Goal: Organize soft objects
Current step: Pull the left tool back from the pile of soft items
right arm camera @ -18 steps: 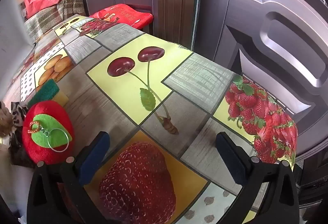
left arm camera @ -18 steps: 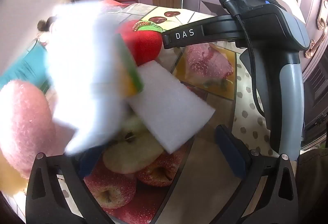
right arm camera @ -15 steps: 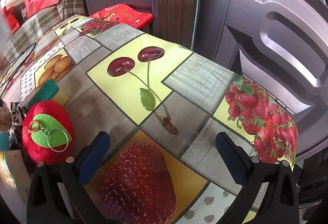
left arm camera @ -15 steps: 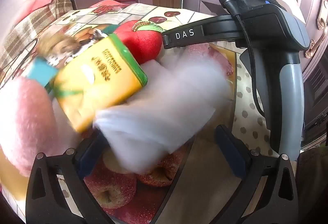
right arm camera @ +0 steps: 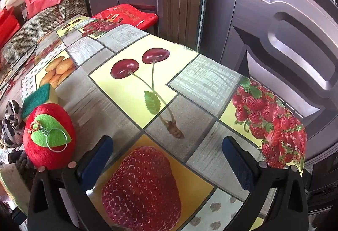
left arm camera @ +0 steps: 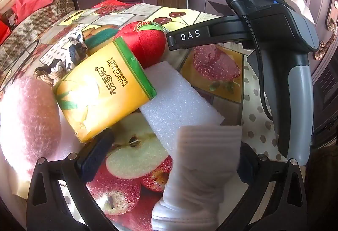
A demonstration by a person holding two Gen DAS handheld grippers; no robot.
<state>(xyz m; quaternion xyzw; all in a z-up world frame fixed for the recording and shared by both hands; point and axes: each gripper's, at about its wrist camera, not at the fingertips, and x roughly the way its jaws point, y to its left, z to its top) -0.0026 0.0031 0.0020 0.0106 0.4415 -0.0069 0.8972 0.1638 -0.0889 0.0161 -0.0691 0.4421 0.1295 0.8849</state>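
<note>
Several soft objects are being observed heaped on the worktop (left arm camera: 213, 91): a yellow tissue pack (left arm camera: 103, 93) is lying across a white foam block (left arm camera: 179, 99), with a red plush apple (left arm camera: 145, 40) behind and a pink fluffy item (left arm camera: 25, 116) beside. A blurred white folded item (left arm camera: 202, 171) is sitting between the released fingers of the left claw (left arm camera: 171, 159); whether it is being touched cannot be told. The right claw (right arm camera: 166, 159) is being held released over bare oilcloth. Slippage of the tissue pack is being judged possible, since it is resting tilted. The worktop is being covered by fruit-printed oilcloth; panelled doors (right arm camera: 285, 30) are standing behind.
</note>
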